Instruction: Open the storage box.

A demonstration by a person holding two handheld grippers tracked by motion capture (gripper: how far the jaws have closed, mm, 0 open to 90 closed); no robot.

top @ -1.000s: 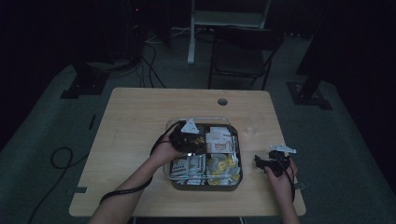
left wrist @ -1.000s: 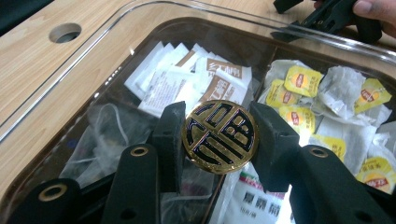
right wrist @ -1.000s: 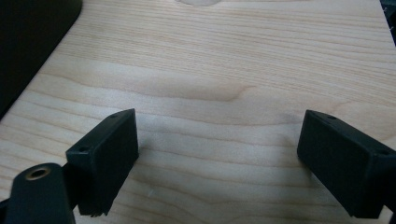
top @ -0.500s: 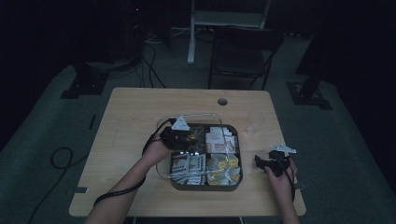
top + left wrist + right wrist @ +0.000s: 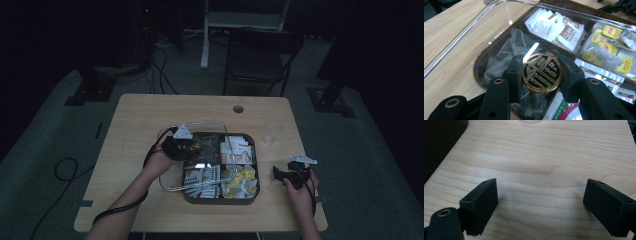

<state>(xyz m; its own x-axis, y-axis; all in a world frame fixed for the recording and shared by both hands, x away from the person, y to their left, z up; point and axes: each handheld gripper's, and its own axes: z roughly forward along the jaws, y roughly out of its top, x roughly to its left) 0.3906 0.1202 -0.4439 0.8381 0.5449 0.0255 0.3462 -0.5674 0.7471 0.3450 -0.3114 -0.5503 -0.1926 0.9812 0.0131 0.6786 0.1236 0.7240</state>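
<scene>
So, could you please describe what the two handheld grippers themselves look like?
Both are black. The left gripper has blocky black pads on arms with brass-ringed holes, and the right gripper has the same rectangular pads. In the high view each carries a grey three-cornered plate on top, and a black cable trails from the left one.

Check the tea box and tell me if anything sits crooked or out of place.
The clear lid is off-square: held by its round gold-and-black knob in the left gripper, it overhangs the dark compartmented tray toward the left, onto the table. The packets inside lie in their compartments; nothing looks spilled.
</scene>
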